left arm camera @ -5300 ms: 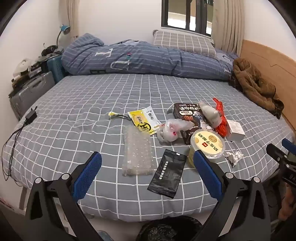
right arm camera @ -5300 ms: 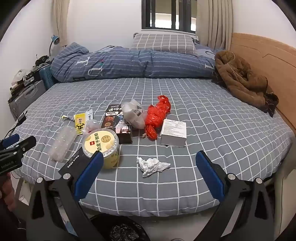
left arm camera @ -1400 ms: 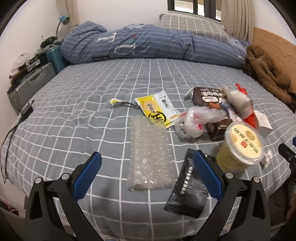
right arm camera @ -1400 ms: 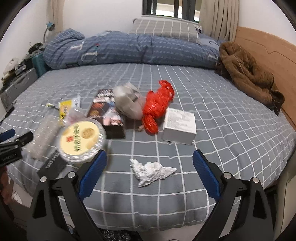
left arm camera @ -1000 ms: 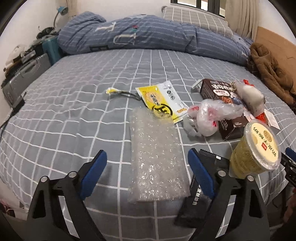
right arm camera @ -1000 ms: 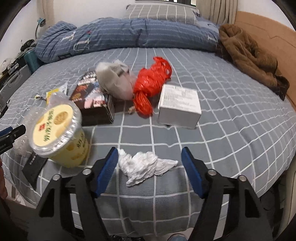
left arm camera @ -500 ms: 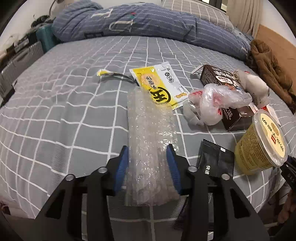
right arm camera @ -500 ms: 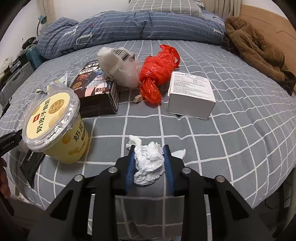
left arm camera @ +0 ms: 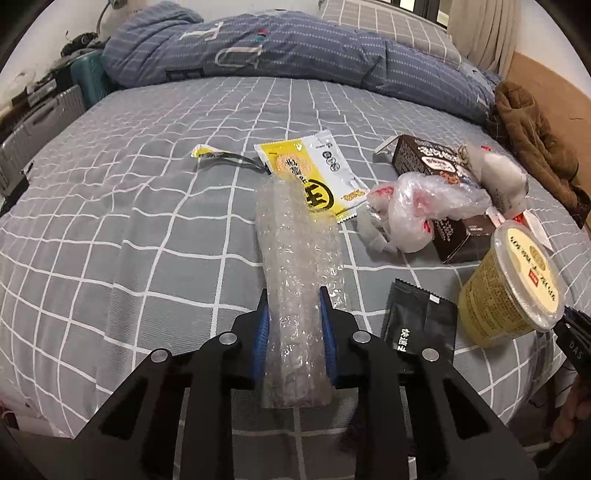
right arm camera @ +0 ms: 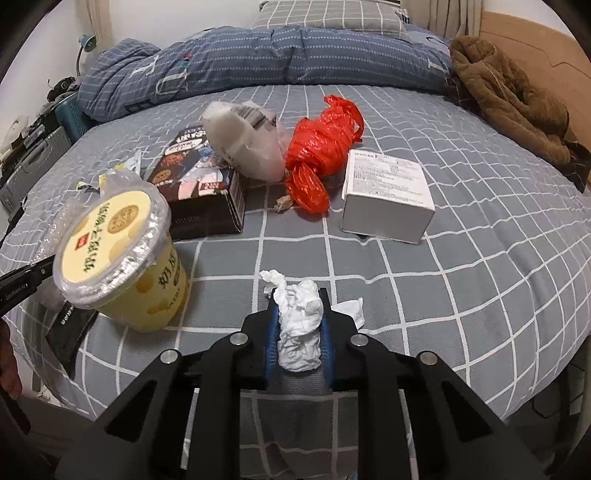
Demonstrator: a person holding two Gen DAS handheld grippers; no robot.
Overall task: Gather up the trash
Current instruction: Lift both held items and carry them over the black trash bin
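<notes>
Trash lies on a grey checked bed (left arm camera: 147,206). My left gripper (left arm camera: 293,301) is shut on a clear bubble wrap sheet (left arm camera: 295,266), bunched between the blue pads. My right gripper (right arm camera: 298,301) is shut on a crumpled white tissue (right arm camera: 300,325). Near the left gripper lie a yellow snack packet (left arm camera: 306,173), a black sachet (left arm camera: 419,328), a clear plastic bag (left arm camera: 417,212), a dark brown box (left arm camera: 443,173) and a yellow lidded cup (left arm camera: 513,284). The right wrist view shows the cup (right arm camera: 122,258), the dark box (right arm camera: 199,192), a white bag (right arm camera: 243,140), a red plastic bag (right arm camera: 321,147) and a white box (right arm camera: 386,195).
A blue duvet (left arm camera: 280,51) and pillow (right arm camera: 332,18) lie at the bed's far side. A brown coat (right arm camera: 509,96) lies by the wooden headboard (right arm camera: 535,33) on the right. Suitcases (left arm camera: 33,125) stand left of the bed. A small yellow wrapper scrap (left arm camera: 210,153) lies beyond the bubble wrap.
Both grippers have moved in low over the bed and closed: the left jaws on the bubble wrap, squeezing it narrow, the right jaws on the white tissue.
</notes>
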